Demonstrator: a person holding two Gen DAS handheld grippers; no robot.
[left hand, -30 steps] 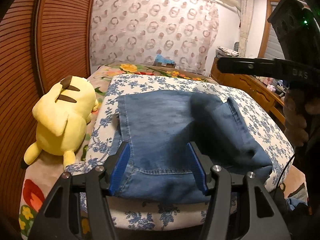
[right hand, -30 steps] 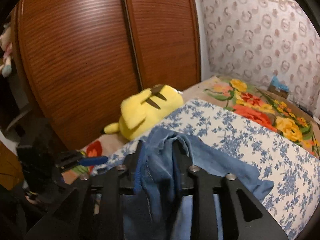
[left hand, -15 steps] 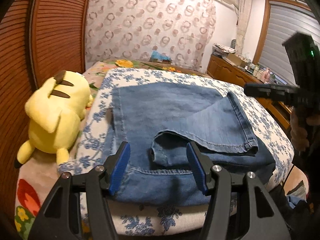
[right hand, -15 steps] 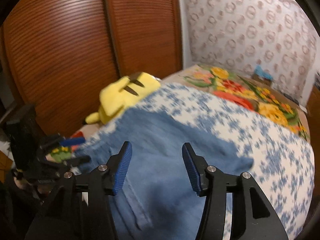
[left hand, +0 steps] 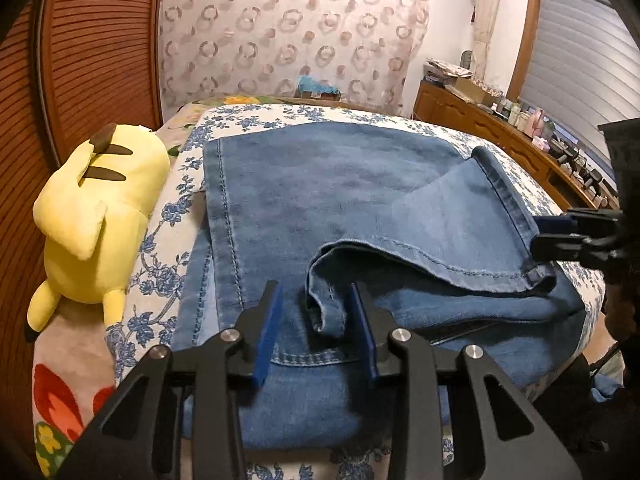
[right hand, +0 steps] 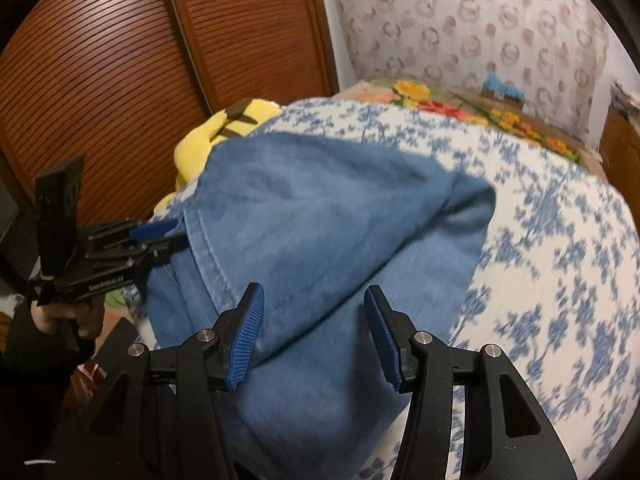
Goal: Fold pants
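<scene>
Blue jeans [left hand: 320, 200] lie flat on the bed's blue-flowered cover [left hand: 256, 116], one leg folded back across them, its hem [left hand: 440, 264] facing me. My left gripper [left hand: 318, 320] hovers low over the near edge. Its jaws are closing around a bunched corner of that hem [left hand: 326, 312], with a gap still showing on the left side. In the right wrist view the jeans [right hand: 320, 216] fill the middle. My right gripper [right hand: 316, 332] stands open just above them, holding nothing. Each gripper shows in the other's view: the right gripper [left hand: 540, 234] and the left gripper [right hand: 168, 238].
A yellow plush toy [left hand: 92, 216] lies at the bed's left edge against brown louvred wardrobe doors [right hand: 120, 80]. A wooden dresser [left hand: 500, 132] with small items runs along the right. A flowered blanket [right hand: 460, 108] covers the far end, below a patterned curtain [left hand: 280, 32].
The right gripper has opened, let the jeans leg drop folded across the pants, and sunk lower. The left gripper has come down and forward, its jaws narrowing around the hem corner.
</scene>
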